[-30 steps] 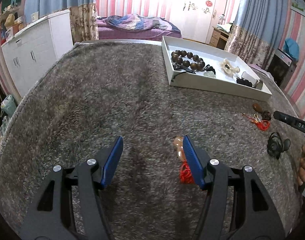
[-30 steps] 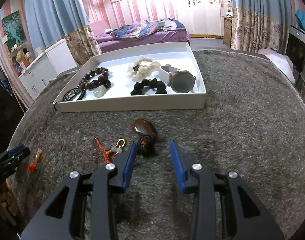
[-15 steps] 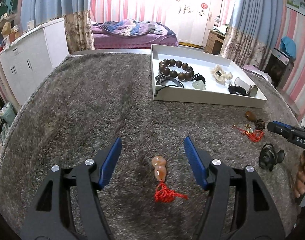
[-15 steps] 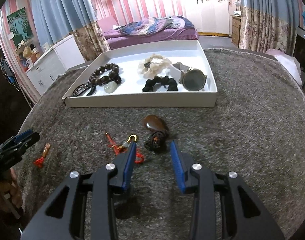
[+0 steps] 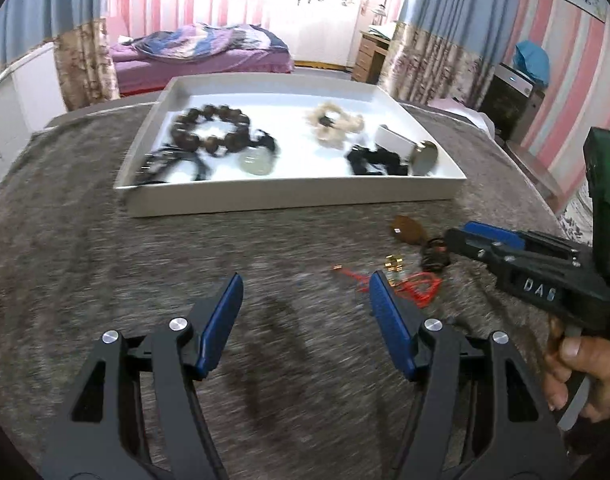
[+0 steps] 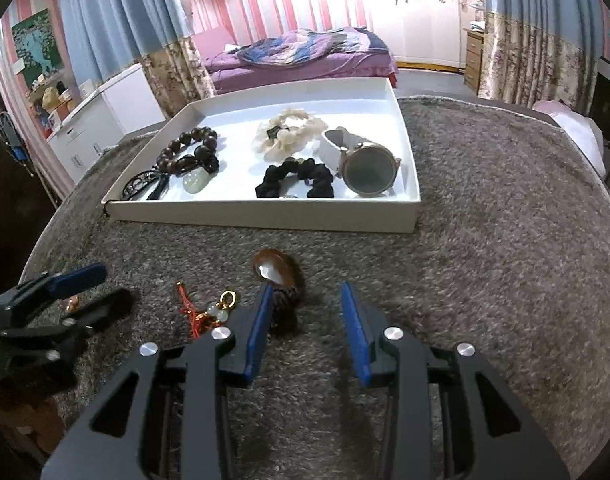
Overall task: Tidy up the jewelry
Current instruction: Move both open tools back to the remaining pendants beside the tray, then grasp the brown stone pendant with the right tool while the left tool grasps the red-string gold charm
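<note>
A white tray (image 5: 289, 200) (image 6: 261, 216) holds a dark bead bracelet (image 6: 189, 152), a jade pendant (image 6: 195, 182), two scrunchies and a watch (image 6: 369, 172). On the grey carpet in front lie a brown pendant (image 6: 275, 270) (image 5: 407, 230) on a black cord and a red-cord charm (image 6: 217, 310) (image 5: 421, 290) with a gold ring. My right gripper (image 6: 305, 292) (image 5: 455, 234) is open, and the pendant's cord lies just inside its left finger. My left gripper (image 5: 305, 280) (image 6: 117, 284) is open over bare carpet, left of the charm. A small orange pendant (image 6: 73, 302) peeks out behind it.
The carpeted table curves off on all sides. A person's hand (image 5: 577, 372) grips the right tool's handle at the right edge of the left wrist view. A bed, white cabinets and curtains stand beyond the table.
My left gripper swung right, off the orange pendant with the red tassel, which has left its view; it now faces the tray and the red-cord charm. The right gripper only edged sideways by the brown pendant.
</note>
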`<state>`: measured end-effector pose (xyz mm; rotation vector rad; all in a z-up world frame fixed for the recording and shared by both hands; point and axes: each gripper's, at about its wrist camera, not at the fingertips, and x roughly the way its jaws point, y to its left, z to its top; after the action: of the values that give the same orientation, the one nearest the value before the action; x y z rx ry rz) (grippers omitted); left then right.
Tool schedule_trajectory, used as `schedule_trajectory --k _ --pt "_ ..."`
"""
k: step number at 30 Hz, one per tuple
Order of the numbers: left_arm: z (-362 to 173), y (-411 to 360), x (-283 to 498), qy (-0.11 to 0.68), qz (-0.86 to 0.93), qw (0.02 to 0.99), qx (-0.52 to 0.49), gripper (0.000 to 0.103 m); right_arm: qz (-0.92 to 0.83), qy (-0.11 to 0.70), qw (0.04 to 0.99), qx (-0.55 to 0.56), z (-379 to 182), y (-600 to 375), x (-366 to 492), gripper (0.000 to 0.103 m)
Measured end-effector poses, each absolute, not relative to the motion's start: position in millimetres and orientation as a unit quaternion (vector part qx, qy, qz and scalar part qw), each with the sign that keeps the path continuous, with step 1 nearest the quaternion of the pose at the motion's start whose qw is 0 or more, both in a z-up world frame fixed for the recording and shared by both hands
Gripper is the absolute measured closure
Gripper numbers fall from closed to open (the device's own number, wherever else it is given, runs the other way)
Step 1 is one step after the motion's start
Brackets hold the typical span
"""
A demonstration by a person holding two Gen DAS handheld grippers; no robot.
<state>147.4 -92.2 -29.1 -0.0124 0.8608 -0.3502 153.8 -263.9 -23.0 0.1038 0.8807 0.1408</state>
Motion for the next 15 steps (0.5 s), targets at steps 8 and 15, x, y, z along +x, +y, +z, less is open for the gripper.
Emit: schedule_trajectory --k 8,15 --pt "-46.3 -118.9 166.8 0.436 -0.178 0.882 -0.001 0.041 0.068 0.423 0.9 0.075 -27.7 -277.2 159.6 0.067" --pt "-57.4 -123.4 176.2 0.434 -0.177 0.883 0.005 0.083 0.073 0.422 0.901 0.074 -28.6 -275.3 161.5 0.067"
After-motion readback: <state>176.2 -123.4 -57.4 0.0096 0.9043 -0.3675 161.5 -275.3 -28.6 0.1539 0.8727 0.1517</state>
